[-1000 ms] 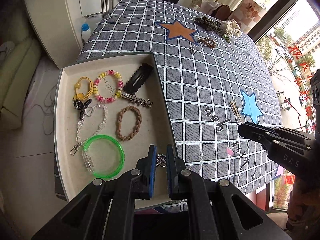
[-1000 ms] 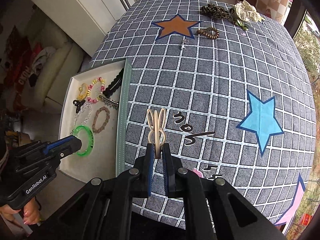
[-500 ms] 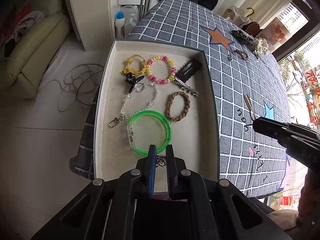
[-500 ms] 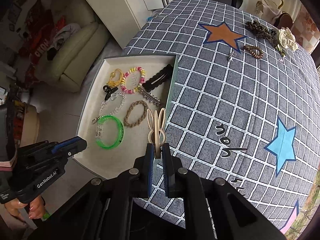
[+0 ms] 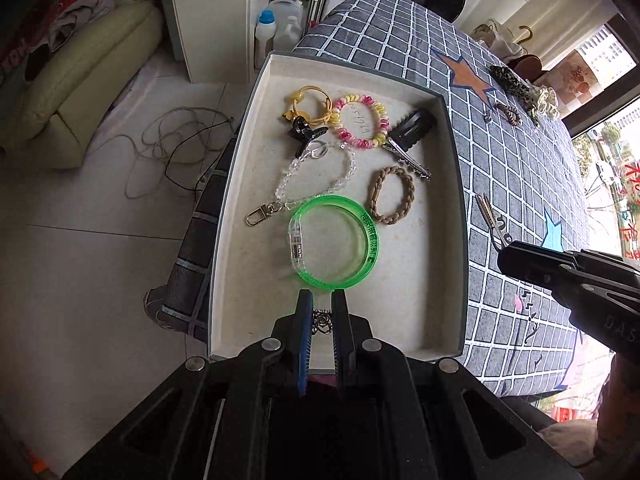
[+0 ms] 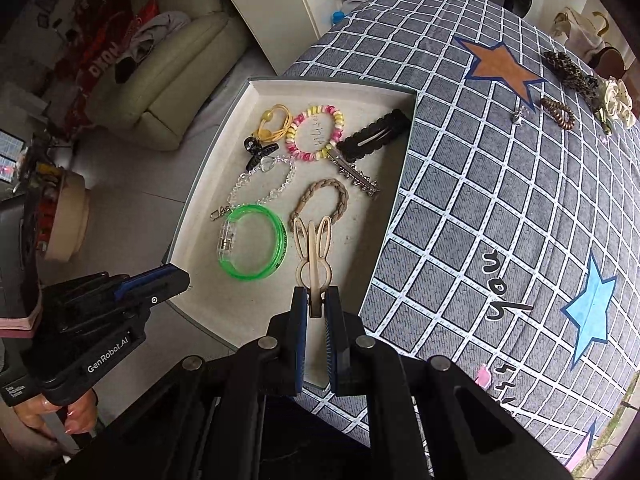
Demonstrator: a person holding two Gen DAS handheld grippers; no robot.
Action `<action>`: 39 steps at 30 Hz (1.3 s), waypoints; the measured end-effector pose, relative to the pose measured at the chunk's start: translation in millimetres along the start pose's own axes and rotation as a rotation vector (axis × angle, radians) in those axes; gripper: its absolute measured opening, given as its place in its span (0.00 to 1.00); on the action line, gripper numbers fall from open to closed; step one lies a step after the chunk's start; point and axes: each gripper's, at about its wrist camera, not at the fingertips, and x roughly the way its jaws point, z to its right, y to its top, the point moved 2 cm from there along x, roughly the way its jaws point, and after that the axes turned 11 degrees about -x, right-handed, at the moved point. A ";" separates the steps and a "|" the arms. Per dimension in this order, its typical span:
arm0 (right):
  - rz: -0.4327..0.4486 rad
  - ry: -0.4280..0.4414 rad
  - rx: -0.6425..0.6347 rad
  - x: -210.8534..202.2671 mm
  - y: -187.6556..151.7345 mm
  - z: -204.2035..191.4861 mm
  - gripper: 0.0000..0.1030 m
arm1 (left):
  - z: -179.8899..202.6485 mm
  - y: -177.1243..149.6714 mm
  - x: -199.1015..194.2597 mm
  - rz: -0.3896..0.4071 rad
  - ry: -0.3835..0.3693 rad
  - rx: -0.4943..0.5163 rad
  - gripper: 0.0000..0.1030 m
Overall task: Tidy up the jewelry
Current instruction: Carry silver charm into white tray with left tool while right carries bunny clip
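Both grippers have swung from the checked tablecloth to over the shallow beige tray (image 5: 240,216). Nearest, the left gripper (image 5: 321,304) pinches a small dark metal chain (image 5: 322,322) above the tray's near end, just short of the translucent green plastic bangle (image 5: 332,242). The right gripper (image 6: 316,300) clamps a cream rabbit-eared hair clip (image 6: 313,250) beside the braided tan hair tie (image 6: 324,200). Releasing here risks snagging the bangle or braid. Far across the cloth, a brown coil tie (image 6: 558,114) waits.
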 end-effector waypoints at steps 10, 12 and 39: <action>-0.042 0.012 -0.007 16.2 1.2 -3.5 0.09 | -10.7 -2.9 16.7 -0.025 0.021 -0.028 0.16; -0.051 0.015 -0.006 20.2 1.7 -3.1 0.09 | -11.0 -2.6 20.4 -0.029 0.025 -0.027 0.16; -0.143 0.019 0.023 83.8 10.9 8.0 0.09 | -10.1 -4.2 66.8 -0.059 0.069 -0.020 0.16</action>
